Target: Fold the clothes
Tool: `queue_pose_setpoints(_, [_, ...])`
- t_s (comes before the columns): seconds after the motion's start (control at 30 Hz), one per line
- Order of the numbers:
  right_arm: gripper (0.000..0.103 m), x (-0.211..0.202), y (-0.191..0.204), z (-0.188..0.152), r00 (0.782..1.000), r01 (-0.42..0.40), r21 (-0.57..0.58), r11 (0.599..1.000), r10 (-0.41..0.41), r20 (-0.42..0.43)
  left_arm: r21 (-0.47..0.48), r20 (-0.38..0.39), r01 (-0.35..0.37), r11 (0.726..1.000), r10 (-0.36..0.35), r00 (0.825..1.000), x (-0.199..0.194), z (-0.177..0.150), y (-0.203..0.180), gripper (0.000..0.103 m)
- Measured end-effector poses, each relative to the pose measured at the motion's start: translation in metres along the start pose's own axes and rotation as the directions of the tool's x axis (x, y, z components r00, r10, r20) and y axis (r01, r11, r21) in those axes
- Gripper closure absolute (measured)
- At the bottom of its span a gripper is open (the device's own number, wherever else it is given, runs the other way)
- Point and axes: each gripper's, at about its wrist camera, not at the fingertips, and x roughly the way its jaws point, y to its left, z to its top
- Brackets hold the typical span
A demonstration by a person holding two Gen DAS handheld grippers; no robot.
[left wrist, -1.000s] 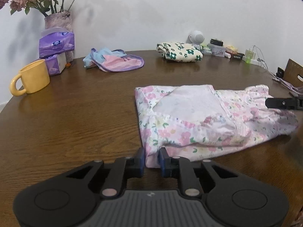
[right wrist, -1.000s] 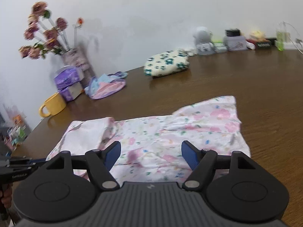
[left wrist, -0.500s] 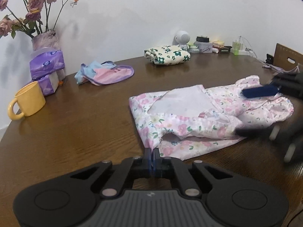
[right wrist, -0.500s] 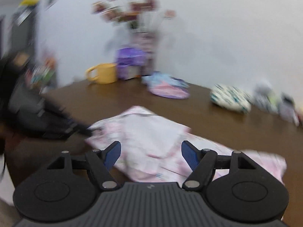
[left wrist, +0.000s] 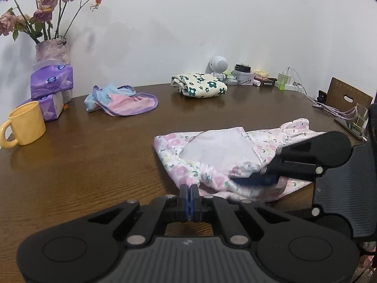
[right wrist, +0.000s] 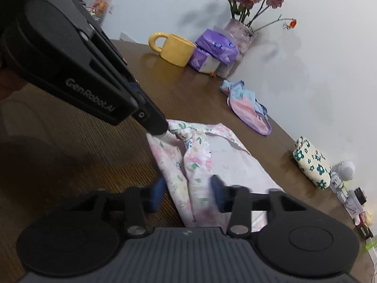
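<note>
A pink floral garment (left wrist: pixel 219 151) (right wrist: pixel 231 162) lies partly folded on the brown table (left wrist: pixel 94 165), its pale inner side up. My left gripper (left wrist: pixel 188 192) (right wrist: pixel 162 129) is shut on the garment's near left corner. My right gripper (right wrist: pixel 188 194) (left wrist: pixel 256 175) is rolled on its side at the garment's near edge. Its jaws are closing with a bunched fold of the cloth between them. A gap still shows at the blurred pads.
At the far left stand a yellow mug (left wrist: pixel 26 127), purple tissue packs (left wrist: pixel 50 82) and a vase of roses (left wrist: pixel 53 49). A pink-blue garment (left wrist: pixel 122 101) and a folded cream flowered cloth (left wrist: pixel 200 88) lie at the back. Small items, cables (left wrist: pixel 329 108) and a chair back (left wrist: pixel 348 96) are on the right.
My left gripper has shut on the garment's corner. My right gripper has swung from the garment's far end to its near edge, rolled over, and its jaws have narrowed around the cloth.
</note>
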Motion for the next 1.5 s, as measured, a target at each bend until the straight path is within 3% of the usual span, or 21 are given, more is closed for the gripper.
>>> queue_pose_setpoints(0.03, [0.087, 0.002, -0.001, 0.0, 1.0, -0.003, 0.013, 1.0, 0.003, -0.006, -0.03, -0.002, 0.009, 0.999, -0.009, 1.0, -0.002, -0.001, 0.002, 0.099])
queue_pose_setpoints(0.07, [0.088, 0.002, -0.002, 0.0, 1.0, -0.007, 0.03, 1.0, 0.007, -0.009, -0.072, -0.006, 0.021, 0.997, -0.022, 1.0, -0.004, -0.001, 0.006, 0.091])
queue_pose_setpoints(0.17, [0.091, 0.0, -0.006, -0.001, 1.0, -0.011, 0.064, 0.998, 0.012, 0.0, -0.239, 0.016, 0.077, 0.968, -0.076, 0.997, -0.013, -0.007, 0.02, 0.041])
queue_pose_setpoints(0.23, [0.092, -0.001, -0.009, -0.002, 1.0, -0.017, 0.093, 0.995, 0.016, 0.008, -0.345, 0.027, 0.117, 0.931, -0.114, 0.993, -0.014, -0.012, 0.028, 0.039])
queue_pose_setpoints(0.33, [0.094, 0.0, -0.014, -0.004, 0.999, -0.028, 0.129, 0.991, 0.026, 0.019, -0.504, 0.021, 0.152, 0.85, -0.164, 0.986, -0.001, -0.016, 0.037, 0.038])
queue_pose_setpoints(0.5, [0.095, -0.004, -0.018, -0.008, 0.998, -0.045, 0.167, 0.985, 0.038, 0.043, -0.656, 0.017, 0.11, 0.746, -0.131, 0.991, 0.025, -0.016, 0.045, 0.038])
queue_pose_setpoints(0.7, [0.095, -0.004, -0.021, -0.012, 0.997, -0.064, 0.209, 0.976, 0.052, 0.062, -0.775, 0.084, 0.121, 0.62, -0.089, 0.992, 0.045, -0.013, 0.043, 0.038])
queue_pose_setpoints(0.8, [0.095, -0.003, -0.024, -0.012, 0.996, -0.072, 0.224, 0.972, 0.058, 0.07, -0.785, 0.094, 0.107, 0.61, -0.054, 0.994, 0.051, -0.012, 0.035, 0.048])
queue_pose_setpoints(0.93, [0.095, -0.003, -0.027, -0.015, 0.995, -0.091, 0.224, 0.97, 0.077, 0.07, -0.778, 0.085, 0.085, 0.622, -0.03, 0.996, 0.054, -0.012, 0.029, 0.064])
queue_pose_setpoints(1.0, [0.095, -0.004, -0.027, -0.016, 0.995, -0.093, 0.216, 0.972, 0.081, 0.067, -0.778, 0.079, 0.079, 0.624, -0.027, 0.997, 0.056, -0.014, 0.03, 0.088])
queue_pose_setpoints(1.13, [0.088, -0.017, -0.032, -0.022, 0.996, -0.086, 0.235, 0.968, 0.074, 0.059, -0.769, 0.082, 0.076, 0.635, -0.02, 0.996, 0.055, -0.016, 0.031, 0.092])
queue_pose_setpoints(1.2, [0.075, -0.029, -0.044, -0.029, 0.996, -0.075, 0.289, 0.954, 0.061, 0.059, -0.759, 0.088, 0.076, 0.646, -0.015, 0.996, 0.054, -0.015, 0.029, 0.092])
queue_pose_setpoints(1.33, [0.056, -0.05, -0.091, -0.059, 0.999, 0.014, 0.47, 0.882, -0.031, 0.028, -0.731, 0.097, 0.066, 0.68, 0.009, 0.995, 0.052, -0.011, 0.024, 0.093])
queue_pose_setpoints(1.43, [0.053, -0.058, -0.13, -0.085, 0.992, 0.114, 0.589, 0.8, -0.121, -0.028, -0.711, 0.1, 0.053, 0.702, 0.026, 0.995, 0.05, -0.008, 0.021, 0.093])
queue_pose_setpoints(1.5, [0.053, -0.065, -0.154, -0.099, 0.99, 0.125, 0.656, 0.745, -0.136, -0.033, -0.697, 0.101, 0.044, 0.716, 0.037, 0.994, 0.049, -0.006, 0.019, 0.093])
